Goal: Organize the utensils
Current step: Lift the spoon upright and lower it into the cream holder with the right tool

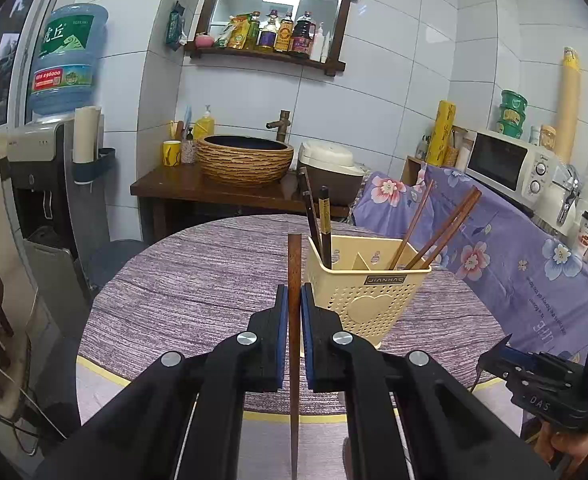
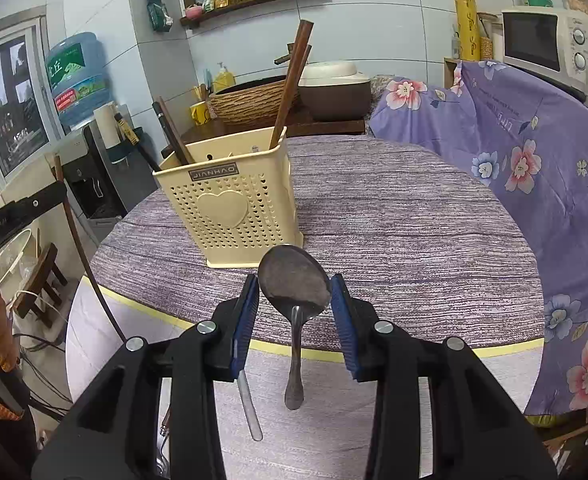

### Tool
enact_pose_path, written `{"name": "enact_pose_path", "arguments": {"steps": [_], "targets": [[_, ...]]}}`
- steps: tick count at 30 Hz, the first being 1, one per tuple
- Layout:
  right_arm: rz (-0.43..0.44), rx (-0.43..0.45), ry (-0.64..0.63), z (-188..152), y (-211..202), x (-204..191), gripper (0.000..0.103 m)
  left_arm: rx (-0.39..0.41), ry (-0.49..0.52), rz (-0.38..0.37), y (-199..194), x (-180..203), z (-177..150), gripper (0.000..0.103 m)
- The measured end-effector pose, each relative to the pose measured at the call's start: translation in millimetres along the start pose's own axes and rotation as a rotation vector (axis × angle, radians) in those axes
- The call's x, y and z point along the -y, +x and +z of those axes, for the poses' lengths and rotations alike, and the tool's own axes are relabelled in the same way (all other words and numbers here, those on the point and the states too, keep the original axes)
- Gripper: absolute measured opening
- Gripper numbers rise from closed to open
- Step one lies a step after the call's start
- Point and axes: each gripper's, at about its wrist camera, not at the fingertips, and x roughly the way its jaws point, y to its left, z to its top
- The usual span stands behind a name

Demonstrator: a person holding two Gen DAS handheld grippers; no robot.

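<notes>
A cream perforated utensil holder [image 1: 364, 286] [image 2: 230, 208] stands on the round purple table [image 1: 198, 272] and holds several chopsticks [image 1: 434, 232]. My left gripper [image 1: 294, 296] is shut on a brown wooden chopstick [image 1: 294, 276], held upright just left of the holder. My right gripper [image 2: 294, 286] is shut on a metal spoon [image 2: 294, 276], bowl up between the pads, handle hanging down, in front of the holder. The left gripper and its chopstick show at the left of the right wrist view [image 2: 70, 216].
A second metal handle [image 2: 250, 408] lies below the right gripper's left finger. A purple floral cloth [image 2: 534, 152] covers furniture at the right. A sink counter [image 1: 222, 188], water dispenser [image 1: 50, 168] and microwave [image 1: 510, 164] stand beyond the table.
</notes>
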Motion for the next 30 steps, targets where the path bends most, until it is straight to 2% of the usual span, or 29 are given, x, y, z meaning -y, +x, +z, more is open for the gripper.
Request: {"name": "enact_pose_path", "arguments": {"steps": [10, 15, 19, 22, 25, 30], "targets": [[0.039, 0.042, -0.039, 15.2, -11.1, -10.8, 0.038, 0.041, -0.014, -0.043, -15.1, -0.1, 15.2, 0.008], [0.079, 0.135, -0.088, 59.3, -26.5, -30.7, 0.038, 0.127, -0.009, -0.077, -30.3, 16.7, 52.3, 0.008], [0.086, 0.246, -0.137, 113.4, -39.4, -52.0, 0.038, 0.268, 0.014, -0.087, -46.5, 43.3, 106.1, 0.008], [0.073, 0.310, -0.143, 149.6, -37.3, -61.9, 0.038, 0.338, 0.024, -0.066, -43.4, 61.6, 136.9, 0.008], [0.066, 0.343, -0.138, 170.4, -27.5, -66.4, 0.038, 0.401, 0.036, -0.014, -24.2, 77.0, 159.1, 0.008], [0.045, 0.335, -0.134, 176.3, 4.5, -65.7, 0.038, 0.405, 0.067, 0.042, 16.0, 88.1, 154.0, 0.008]]}}
